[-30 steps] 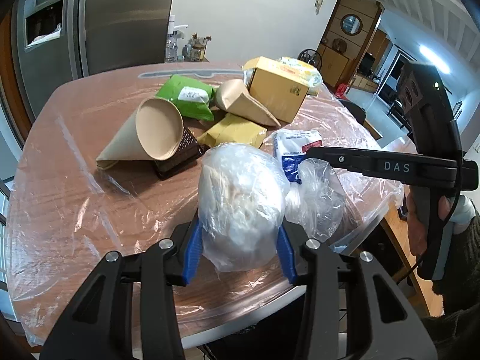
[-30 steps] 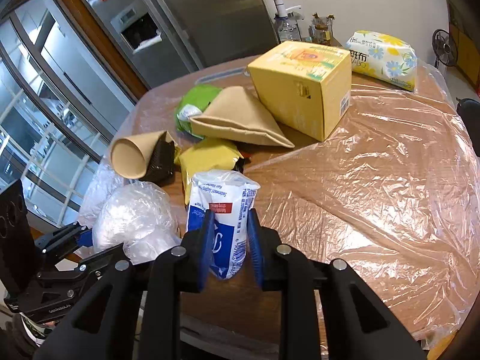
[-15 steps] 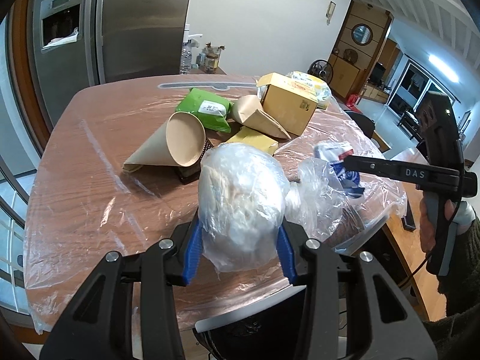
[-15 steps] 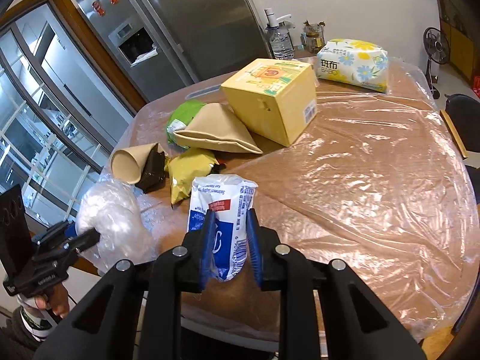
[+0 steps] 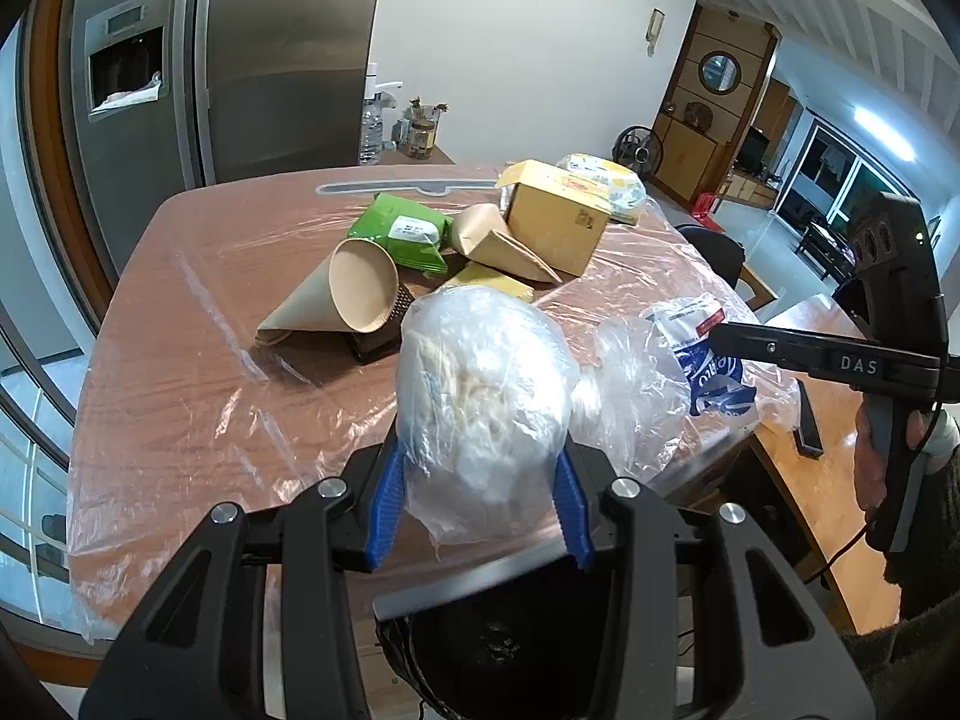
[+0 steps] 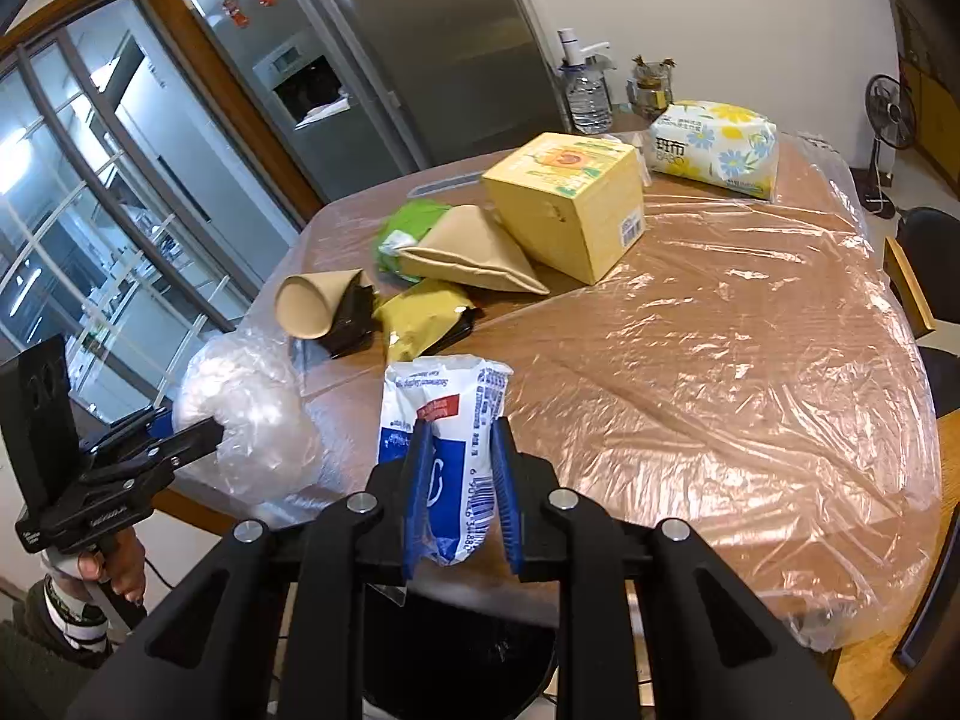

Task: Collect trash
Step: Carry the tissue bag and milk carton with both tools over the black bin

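Right wrist cam: right tongs [image 6: 459,489] clamped on blue/white wrapper [image 6: 441,420], long axis upright, top pointing up, off counter [image 6: 720,330] edge. Left tongs [image 5: 477,507] clamped round clear plastic wad [image 5: 483,402].

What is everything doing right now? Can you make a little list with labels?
left gripper: shut on the clear plastic bag
right gripper: shut on the blue and white packet
bin: dark, below the table edge, under both grippers
table: covered in clear plastic sheet
still on table: paper cone, green packet, yellow box, tissue pack
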